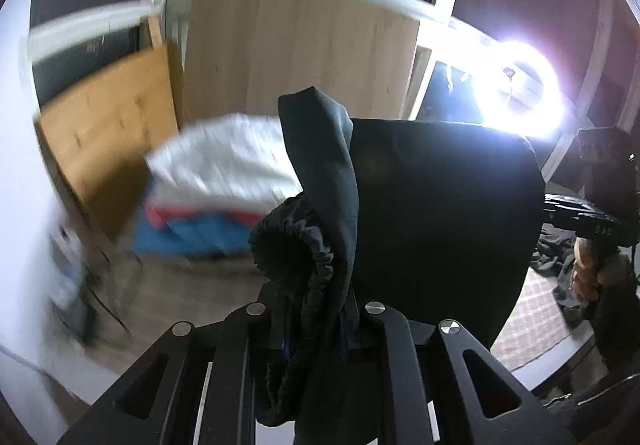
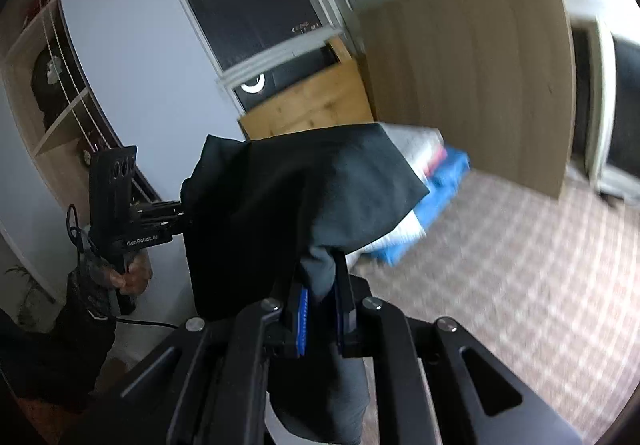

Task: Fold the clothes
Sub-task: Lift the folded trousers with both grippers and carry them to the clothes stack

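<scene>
A dark garment (image 1: pixel 440 213) with a gathered elastic waistband (image 1: pixel 296 241) hangs in the air, stretched between both grippers. My left gripper (image 1: pixel 316 321) is shut on the waistband end. My right gripper (image 2: pixel 320 301) is shut on another edge of the same dark garment (image 2: pixel 280 197). Each view shows the other hand-held gripper at the far side of the cloth: the right one in the left wrist view (image 1: pixel 588 221), the left one in the right wrist view (image 2: pixel 132 213). The cloth hides what lies behind it.
A white and blue bundle (image 1: pixel 216 189) lies on the floor against wooden boards (image 1: pixel 100 141); it also shows in the right wrist view (image 2: pixel 432 185). A patterned rug (image 2: pixel 520 277) covers the floor. A bright ring light (image 1: pixel 516 89) glares at the right. More dark clothes (image 1: pixel 560 257) lie on the rug.
</scene>
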Demonstrator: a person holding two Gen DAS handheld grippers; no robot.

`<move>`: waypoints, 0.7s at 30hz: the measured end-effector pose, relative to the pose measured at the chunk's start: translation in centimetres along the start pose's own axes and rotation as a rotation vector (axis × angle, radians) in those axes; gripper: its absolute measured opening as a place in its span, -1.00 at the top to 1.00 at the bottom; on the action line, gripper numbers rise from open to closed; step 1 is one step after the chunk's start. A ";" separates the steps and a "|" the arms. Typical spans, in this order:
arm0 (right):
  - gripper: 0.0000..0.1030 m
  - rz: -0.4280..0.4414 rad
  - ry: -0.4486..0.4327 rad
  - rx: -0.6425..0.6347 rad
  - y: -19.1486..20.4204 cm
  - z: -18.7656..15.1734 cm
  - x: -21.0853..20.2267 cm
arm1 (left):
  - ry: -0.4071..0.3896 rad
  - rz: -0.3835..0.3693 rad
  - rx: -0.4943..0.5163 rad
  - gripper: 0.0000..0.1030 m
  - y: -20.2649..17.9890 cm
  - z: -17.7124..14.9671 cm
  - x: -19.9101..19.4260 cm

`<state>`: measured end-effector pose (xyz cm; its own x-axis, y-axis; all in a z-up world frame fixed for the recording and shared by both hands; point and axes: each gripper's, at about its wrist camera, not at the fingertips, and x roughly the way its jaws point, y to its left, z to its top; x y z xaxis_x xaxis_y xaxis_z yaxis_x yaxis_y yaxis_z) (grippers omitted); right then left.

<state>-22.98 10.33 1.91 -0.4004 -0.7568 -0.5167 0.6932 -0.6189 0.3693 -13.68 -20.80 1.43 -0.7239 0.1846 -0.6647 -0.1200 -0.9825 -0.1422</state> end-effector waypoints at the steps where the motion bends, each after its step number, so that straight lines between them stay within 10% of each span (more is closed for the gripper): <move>1: 0.82 -0.014 -0.013 -0.013 0.8 0.9 0.4 | -0.012 0.008 0.023 0.72 0.6 1.2 -0.1; 9: 0.82 -0.109 -0.104 -0.036 5.0 10.1 6.0 | -0.073 -0.013 0.120 0.72 9.0 11.0 -0.2; 21: 0.82 -0.235 -0.045 0.161 -2.0 15.2 17.7 | 0.035 -0.085 0.165 0.72 17.6 17.7 10.7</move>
<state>-40.56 -4.97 3.74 -0.5673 -0.5948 -0.5696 0.4755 -0.8013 0.3631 -35.55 -36.57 4.78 -0.6829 0.2649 -0.6808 -0.2916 -0.9533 -0.0784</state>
